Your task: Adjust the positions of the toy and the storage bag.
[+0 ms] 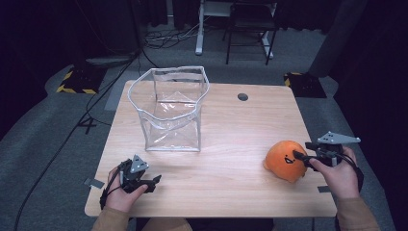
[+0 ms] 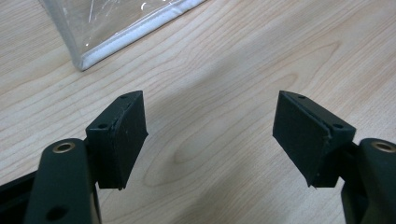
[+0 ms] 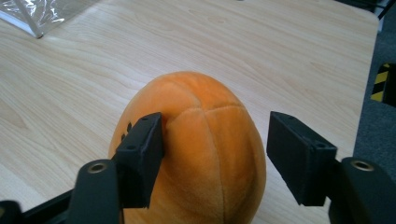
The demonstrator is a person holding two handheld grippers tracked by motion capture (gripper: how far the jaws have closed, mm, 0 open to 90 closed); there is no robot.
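orange plush toy (image 1: 286, 160) sat at the lower right of the high view, on the wooden table (image 1: 231, 139) close to its right edge, with its little stitched face turned toward the middle of the frame. the right gripper (image 1: 308, 157) was up against it from the right, jaws spread wide and not yet clamped on anything. in the right gripper view the toy (image 3: 196, 154) bulged up between the two black jaws: the left one touched or nearly touched its flank, the right one stood just off its side, with a gap showing.

to my eye the step in hand was the grasp itself, the jaws set around the toy but not squeezed. the next move, i'd judge, called for closing them on the soft body, deep enough that the plush wouldn't slip out, then lifting it toward the clear plastic bag (image 1: 171, 108), which stood open-mouthed at the upper left of centre, well apart from the toy.

the left gripper (image 1: 153, 182) rested at the lower left of the high view, low by the table's near edge. in the left gripper view its jaws were spread wide over bare wood, holding nothing, with a white-trimmed corner of the bag (image 2: 126, 28) at the upper left.
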